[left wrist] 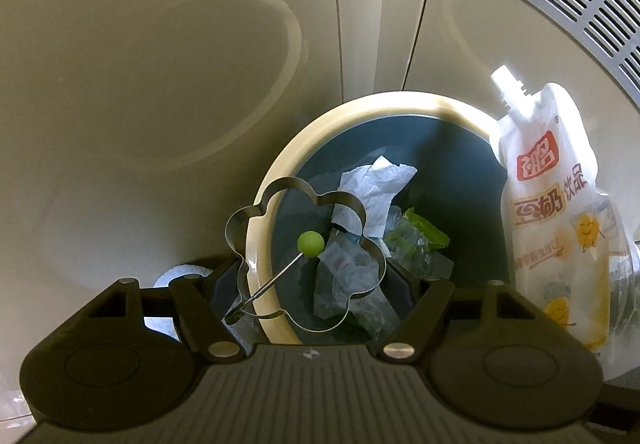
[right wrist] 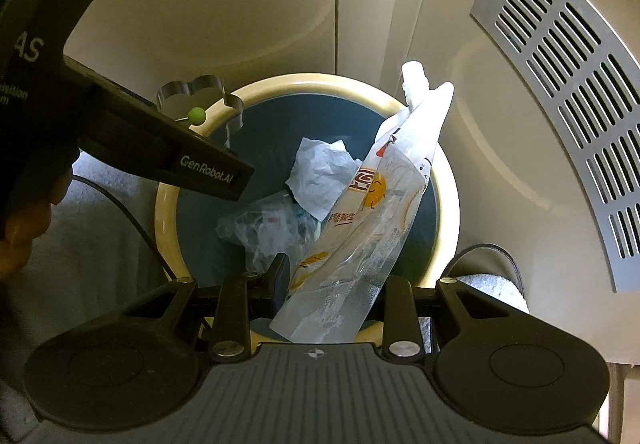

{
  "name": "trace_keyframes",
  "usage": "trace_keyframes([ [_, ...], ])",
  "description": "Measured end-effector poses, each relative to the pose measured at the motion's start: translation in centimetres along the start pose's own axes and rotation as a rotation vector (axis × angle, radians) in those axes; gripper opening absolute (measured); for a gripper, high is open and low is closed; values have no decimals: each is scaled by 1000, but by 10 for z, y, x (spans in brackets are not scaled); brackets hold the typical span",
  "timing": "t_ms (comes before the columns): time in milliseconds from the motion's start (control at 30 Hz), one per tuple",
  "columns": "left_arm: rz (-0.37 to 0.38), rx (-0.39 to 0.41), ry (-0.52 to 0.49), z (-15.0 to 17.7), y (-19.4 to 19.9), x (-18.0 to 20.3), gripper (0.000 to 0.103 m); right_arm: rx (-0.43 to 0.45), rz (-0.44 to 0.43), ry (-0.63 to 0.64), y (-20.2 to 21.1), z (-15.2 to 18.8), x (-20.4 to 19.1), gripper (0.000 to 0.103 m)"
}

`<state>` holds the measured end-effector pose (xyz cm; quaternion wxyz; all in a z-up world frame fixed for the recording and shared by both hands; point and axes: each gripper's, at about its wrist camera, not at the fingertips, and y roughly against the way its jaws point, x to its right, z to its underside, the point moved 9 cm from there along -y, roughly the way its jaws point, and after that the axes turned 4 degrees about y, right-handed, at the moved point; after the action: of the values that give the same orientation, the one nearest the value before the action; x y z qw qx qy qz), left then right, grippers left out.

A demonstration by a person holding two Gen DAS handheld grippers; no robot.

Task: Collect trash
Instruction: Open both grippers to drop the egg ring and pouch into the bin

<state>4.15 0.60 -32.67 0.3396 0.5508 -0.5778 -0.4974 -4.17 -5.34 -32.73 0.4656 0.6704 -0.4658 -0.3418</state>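
Note:
My left gripper [left wrist: 316,284] is shut on a flower-shaped metal ring [left wrist: 304,256] with a green ball [left wrist: 310,243] on a wire handle. It holds the ring over the near rim of a round bin [left wrist: 280,164] with a cream rim and dark blue inside. My right gripper [right wrist: 340,284] is shut on the lower end of a white spouted drink pouch [right wrist: 384,204], tilted over the bin [right wrist: 168,204]. The same pouch [left wrist: 560,204] shows at the right of the left wrist view. Crumpled tissue [right wrist: 320,176], clear wrappers [right wrist: 260,228] and a green wrapper [left wrist: 424,232] lie in the bin.
Glossy cream panels rise behind the bin, with a slotted metal vent grille [right wrist: 560,104] at the right. A dark-rimmed slipper with pale lining [right wrist: 492,276] sits right of the bin. A hand [right wrist: 24,236] and a black cable [right wrist: 132,220] are at the left over grey carpet.

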Motion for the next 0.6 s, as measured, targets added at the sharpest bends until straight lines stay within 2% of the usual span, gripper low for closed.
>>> trace_keyframes([
  [600, -1, -25, -11, -3, -12, 4, 79, -32, -9, -9, -12, 0, 3, 32],
])
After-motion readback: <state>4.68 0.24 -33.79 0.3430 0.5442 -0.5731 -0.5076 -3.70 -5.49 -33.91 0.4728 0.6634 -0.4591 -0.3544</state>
